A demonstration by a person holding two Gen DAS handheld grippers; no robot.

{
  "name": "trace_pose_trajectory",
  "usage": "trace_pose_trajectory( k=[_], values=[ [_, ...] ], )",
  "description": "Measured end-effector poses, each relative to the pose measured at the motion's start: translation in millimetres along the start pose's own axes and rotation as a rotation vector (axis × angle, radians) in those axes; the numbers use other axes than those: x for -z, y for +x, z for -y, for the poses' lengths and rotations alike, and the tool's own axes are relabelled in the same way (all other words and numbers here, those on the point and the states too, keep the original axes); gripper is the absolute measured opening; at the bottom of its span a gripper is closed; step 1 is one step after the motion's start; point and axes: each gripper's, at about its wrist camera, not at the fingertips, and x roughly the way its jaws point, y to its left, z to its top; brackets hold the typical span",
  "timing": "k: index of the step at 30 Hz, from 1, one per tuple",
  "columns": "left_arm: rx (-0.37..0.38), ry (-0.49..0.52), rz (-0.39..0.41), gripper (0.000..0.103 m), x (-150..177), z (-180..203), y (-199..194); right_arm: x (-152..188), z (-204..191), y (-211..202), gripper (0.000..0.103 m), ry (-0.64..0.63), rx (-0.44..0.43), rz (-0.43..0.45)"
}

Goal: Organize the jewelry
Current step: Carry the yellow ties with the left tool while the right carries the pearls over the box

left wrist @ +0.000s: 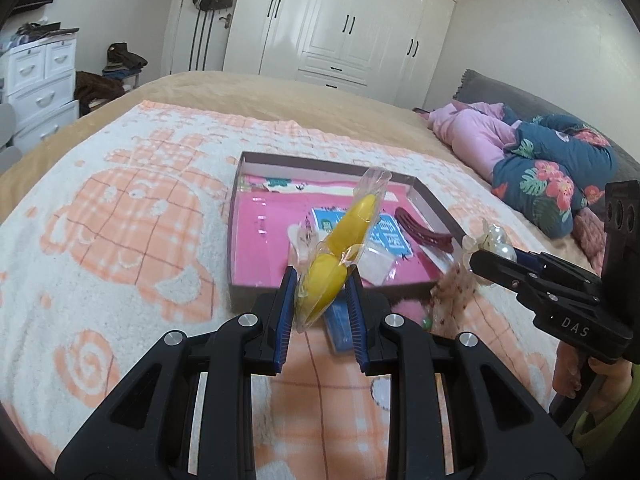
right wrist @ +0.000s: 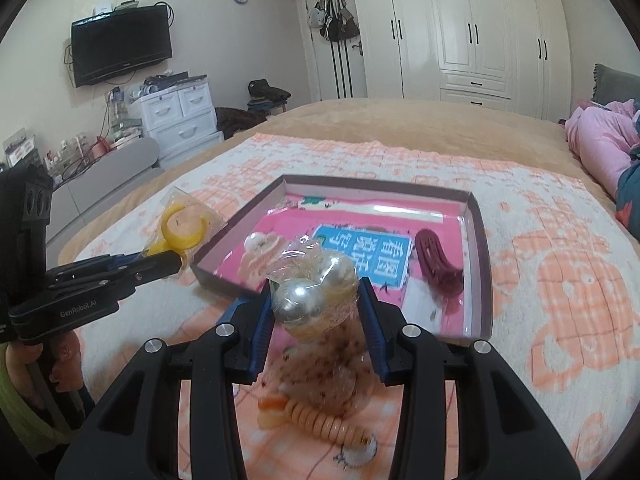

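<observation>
A shallow brown box (left wrist: 236, 216) with a pink bottom lies on the bed; it also shows in the right wrist view (right wrist: 478, 256). Inside lie a dark red hair clip (left wrist: 424, 230), also seen from the right wrist (right wrist: 438, 268), a blue card (right wrist: 366, 254) and a small clear packet (left wrist: 378, 266). My left gripper (left wrist: 322, 280) is shut on a yellow hair clip in a clear bag (left wrist: 344, 248), held just before the box's near wall. My right gripper (right wrist: 316, 292) is shut on a bagged pearl hair ornament (right wrist: 312, 296), near the box's near right corner (left wrist: 486, 246).
An orange-and-white patterned towel (left wrist: 120, 240) covers the tan bed. An orange coiled hair tie (right wrist: 320, 422) lies on the towel under my right gripper. Pink and floral bedding (left wrist: 540, 164) is piled at the right. A white wardrobe (left wrist: 344, 20) and drawers (left wrist: 36, 76) stand beyond the bed.
</observation>
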Motion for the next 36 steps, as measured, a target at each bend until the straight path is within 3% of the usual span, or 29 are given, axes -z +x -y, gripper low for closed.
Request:
trace_pose_trajectory(
  k=[10,27,36],
  values=[
    [-0.006,-0.04,0.0,0.017,-21.9,-7.3,20.3,-21.3,15.9,4.6,0.039,0.017,0.023,0.028],
    [-0.038,-0.05,-0.06,0.018,-46.6,-5.5,73.8,-53.7,44.7,50.7,0.039,0.006,0.115,-0.018],
    [-0.076,-0.021,-0.094,0.018,-58.7,-3.1,101.2,-40.7,62.6,73.9,0.039,0.034,0.107,-0.088]
  ],
)
